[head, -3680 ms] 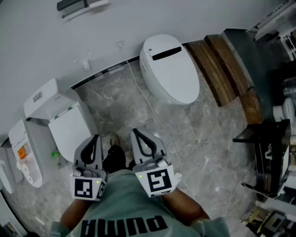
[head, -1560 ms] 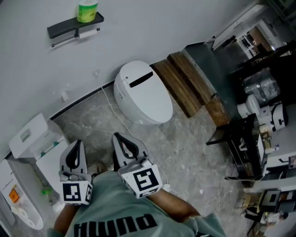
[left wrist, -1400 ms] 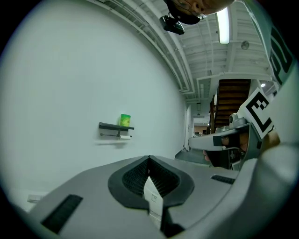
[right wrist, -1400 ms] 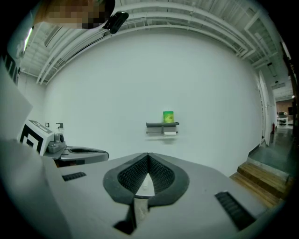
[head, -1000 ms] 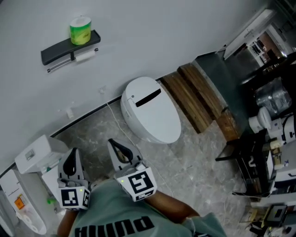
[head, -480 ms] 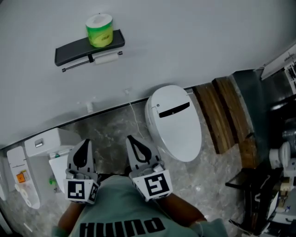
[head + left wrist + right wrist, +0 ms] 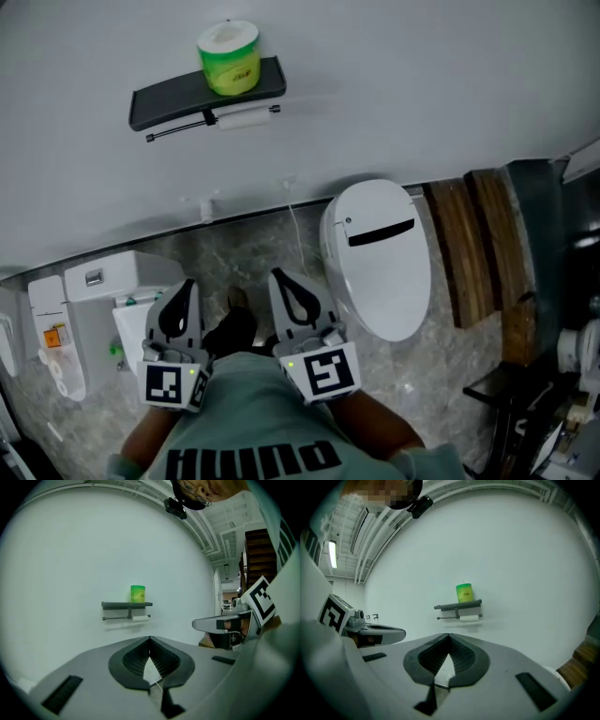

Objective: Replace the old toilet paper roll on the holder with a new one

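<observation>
A dark wall shelf (image 7: 206, 94) carries a new roll in green wrapping (image 7: 230, 58) on top. The nearly used-up white roll (image 7: 246, 117) hangs on the bar beneath it. Both grippers are held low, close to the person's body and far short of the wall. My left gripper (image 7: 178, 305) and my right gripper (image 7: 292, 286) stand side by side, both shut and empty. Along the left gripper (image 7: 149, 638) the shelf (image 7: 126, 604) and green roll (image 7: 138, 594) lie straight ahead. Past the right gripper (image 7: 448, 635) I see the green roll (image 7: 464, 593) and the old roll (image 7: 469, 618).
A white toilet (image 7: 375, 258) with its lid down stands on the marble floor to the right of the grippers. Another white fixture (image 7: 122, 281) stands at the left, and wooden steps (image 7: 478, 244) lie at the right. A cord (image 7: 292, 220) runs down the wall.
The view has swung up and round, so the shelf with its rolls now sits near the top centre. Both grippers have moved along with the person and stay shut.
</observation>
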`<action>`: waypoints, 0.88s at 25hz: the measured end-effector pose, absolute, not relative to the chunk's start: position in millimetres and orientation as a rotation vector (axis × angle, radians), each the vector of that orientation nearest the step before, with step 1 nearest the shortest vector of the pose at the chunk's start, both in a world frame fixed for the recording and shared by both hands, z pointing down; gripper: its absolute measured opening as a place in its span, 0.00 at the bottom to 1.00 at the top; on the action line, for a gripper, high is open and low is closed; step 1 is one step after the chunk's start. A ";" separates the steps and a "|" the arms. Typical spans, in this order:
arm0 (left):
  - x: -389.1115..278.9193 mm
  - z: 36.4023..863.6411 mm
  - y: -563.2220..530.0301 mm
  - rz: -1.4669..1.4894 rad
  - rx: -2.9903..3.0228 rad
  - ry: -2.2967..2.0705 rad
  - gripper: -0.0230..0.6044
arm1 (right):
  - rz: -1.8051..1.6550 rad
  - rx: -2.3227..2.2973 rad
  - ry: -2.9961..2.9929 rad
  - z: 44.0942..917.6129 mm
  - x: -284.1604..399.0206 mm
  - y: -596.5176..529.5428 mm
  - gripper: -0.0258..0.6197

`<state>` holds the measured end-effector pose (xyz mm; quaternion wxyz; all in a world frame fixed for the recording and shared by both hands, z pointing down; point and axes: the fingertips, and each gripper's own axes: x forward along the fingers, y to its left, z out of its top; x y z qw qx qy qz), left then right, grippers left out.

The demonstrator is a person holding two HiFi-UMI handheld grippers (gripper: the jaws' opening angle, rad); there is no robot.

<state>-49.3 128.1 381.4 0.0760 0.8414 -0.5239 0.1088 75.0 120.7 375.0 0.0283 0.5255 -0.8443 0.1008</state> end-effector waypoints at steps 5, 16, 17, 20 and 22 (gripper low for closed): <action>-51.1 389.8 93.9 0.304 2.534 -1.515 0.04 | 0.326 1.657 -2.553 378.9 73.1 93.2 0.04; -68.9 380.6 8.2 0.239 2.629 -1.383 0.04 | 0.329 1.739 -2.433 371.3 46.6 17.9 0.04; -71.5 380.5 1.7 0.233 2.634 -1.373 0.04 | 0.330 1.747 -2.425 371.0 43.7 12.5 0.04; -79.7 382.5 -13.9 0.228 2.649 -1.336 0.04 | 0.333 1.768 -2.394 370.8 35.8 -0.3 0.04; -84.9 383.9 -21.3 0.232 2.665 -1.311 0.04 | 0.333 1.770 -2.373 373.2 32.4 -5.8 0.04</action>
